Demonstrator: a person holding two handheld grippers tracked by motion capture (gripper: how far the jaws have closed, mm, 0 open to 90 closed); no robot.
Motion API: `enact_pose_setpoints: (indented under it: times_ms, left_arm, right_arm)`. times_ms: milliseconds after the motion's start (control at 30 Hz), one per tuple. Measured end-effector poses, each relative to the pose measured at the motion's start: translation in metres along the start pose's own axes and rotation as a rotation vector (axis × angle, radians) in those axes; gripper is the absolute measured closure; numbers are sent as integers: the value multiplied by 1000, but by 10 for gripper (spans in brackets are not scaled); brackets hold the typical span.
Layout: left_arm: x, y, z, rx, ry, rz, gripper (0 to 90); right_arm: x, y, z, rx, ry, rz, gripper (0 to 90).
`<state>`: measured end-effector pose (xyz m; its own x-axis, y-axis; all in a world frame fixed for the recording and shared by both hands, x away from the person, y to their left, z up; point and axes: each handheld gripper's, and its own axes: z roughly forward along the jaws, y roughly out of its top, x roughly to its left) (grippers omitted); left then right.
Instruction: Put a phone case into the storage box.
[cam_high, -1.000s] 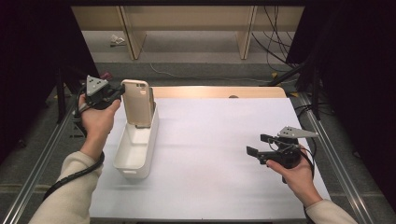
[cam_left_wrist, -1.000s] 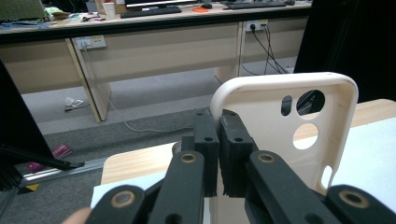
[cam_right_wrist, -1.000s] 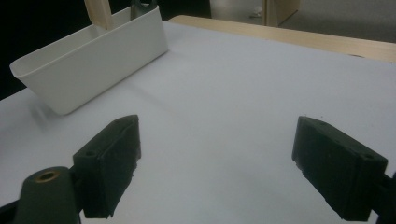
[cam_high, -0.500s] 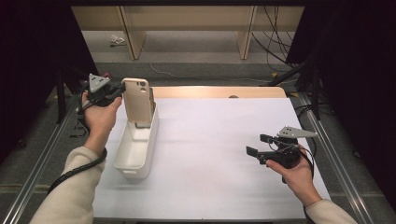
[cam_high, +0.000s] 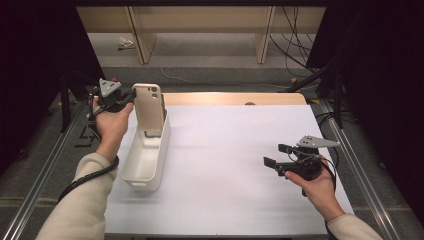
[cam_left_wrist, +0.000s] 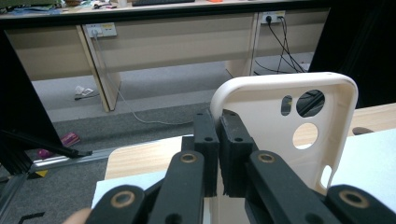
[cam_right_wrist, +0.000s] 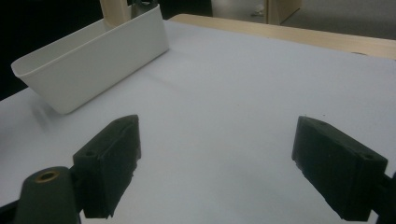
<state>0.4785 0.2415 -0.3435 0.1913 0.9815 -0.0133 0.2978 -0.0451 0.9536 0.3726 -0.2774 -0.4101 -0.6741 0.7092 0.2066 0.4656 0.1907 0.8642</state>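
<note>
Left hand-held gripper pinches phone case above bin.

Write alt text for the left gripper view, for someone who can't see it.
The left gripper, jaws shut, pinches the side edge of an upright cream phone case with camera cutouts. Behind it are a wooden table edge, grey floor and desk legs.

Matt cream plastic phone case
</note>
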Motion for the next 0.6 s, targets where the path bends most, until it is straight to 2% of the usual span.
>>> enact_pose_setpoints:
  times_ms: [333,600]
  left_arm:
    - [1,-6,10,11,12,-19,863]
    - [1,-11,18,27,25,-18,863]
  right_arm:
    - [0,0,0,2,0,0,164]
    - [0,0,0,1,3,0,164]
